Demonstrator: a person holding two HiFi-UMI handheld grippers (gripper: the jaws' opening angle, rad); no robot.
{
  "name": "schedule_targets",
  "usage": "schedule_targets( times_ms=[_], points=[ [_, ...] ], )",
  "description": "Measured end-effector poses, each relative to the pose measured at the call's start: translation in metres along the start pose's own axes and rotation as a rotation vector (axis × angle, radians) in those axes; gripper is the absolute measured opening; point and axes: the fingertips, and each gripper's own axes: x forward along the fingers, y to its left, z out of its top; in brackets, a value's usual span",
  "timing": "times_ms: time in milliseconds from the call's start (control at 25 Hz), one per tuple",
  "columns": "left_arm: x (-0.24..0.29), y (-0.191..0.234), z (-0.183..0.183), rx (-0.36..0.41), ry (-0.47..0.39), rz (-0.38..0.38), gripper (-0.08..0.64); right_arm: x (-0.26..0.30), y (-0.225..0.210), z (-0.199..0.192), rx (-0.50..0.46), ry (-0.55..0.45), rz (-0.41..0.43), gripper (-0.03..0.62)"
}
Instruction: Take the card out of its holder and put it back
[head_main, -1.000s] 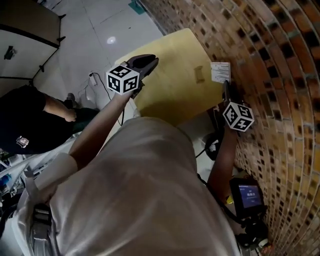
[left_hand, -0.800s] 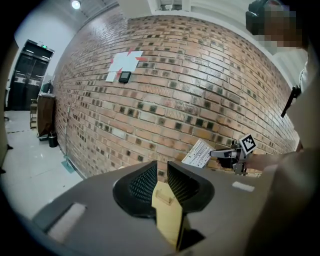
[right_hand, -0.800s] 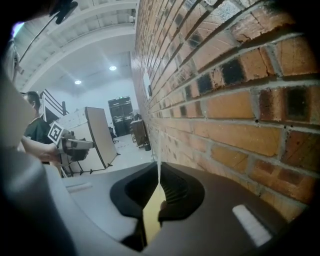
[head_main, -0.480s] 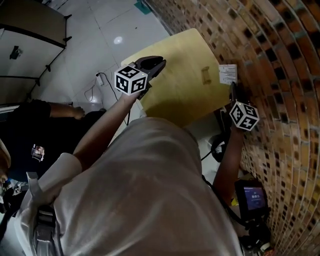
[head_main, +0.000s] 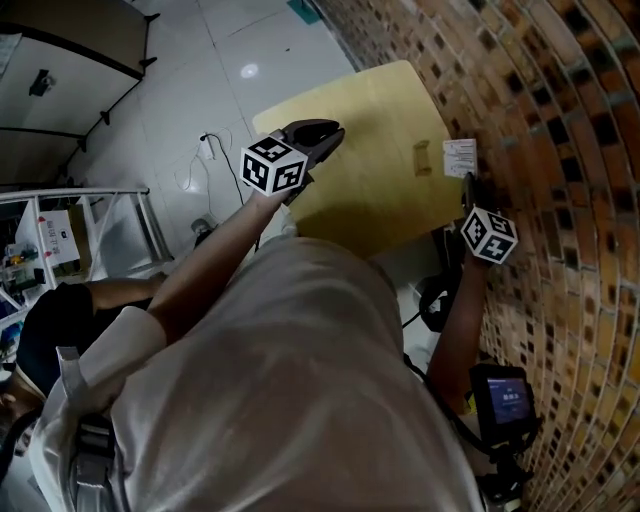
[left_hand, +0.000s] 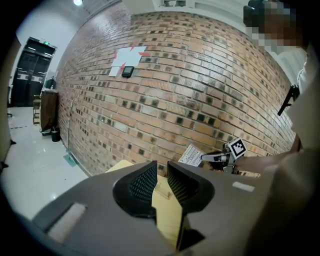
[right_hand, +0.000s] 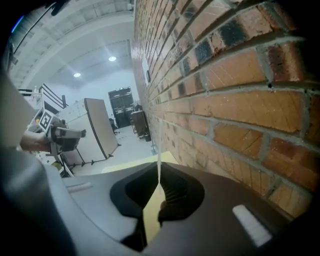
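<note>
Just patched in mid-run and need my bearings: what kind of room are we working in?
Probably an indoor lab or workshop hall rather than a home: a long bare brick wall, a glossy pale tiled floor, a white metal rack and freestanding partition boards in the open space behind.

Your head view records a yellow table (head_main: 370, 120) at 12 o'clock, close beside a brick wall (head_main: 560, 150) that fills the frame from 1 to 5 o'clock. White tiled floor (head_main: 190, 80) lies at 11 o'clock. It carries a lamp's reflection (head_main: 248, 71), and a cable (head_main: 208, 142) lies just off the table's left corner. A white rack (head_main: 130, 235) stands at 9 o'clock, with a bystander in dark clothing (head_main: 60, 320) below it at 8 o'clock. A small lit screen (head_main: 505, 398) sits at 5 o'clock near the wall. Your left gripper view shows red-and-white sheets (left_hand: 129, 57) and a small black unit (left_hand: 128, 71) on the brick at 11 o'clock.
</note>
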Motion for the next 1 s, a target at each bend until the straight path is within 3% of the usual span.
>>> schedule_targets(
  times_ms=[1000],
  points=[
    [-0.007, 0.001, -0.016, -0.02, 0.037, 0.06, 0.084, 0.078, -0.017, -0.063, -0.01, 0.149, 0.039, 0.014]
  ],
)
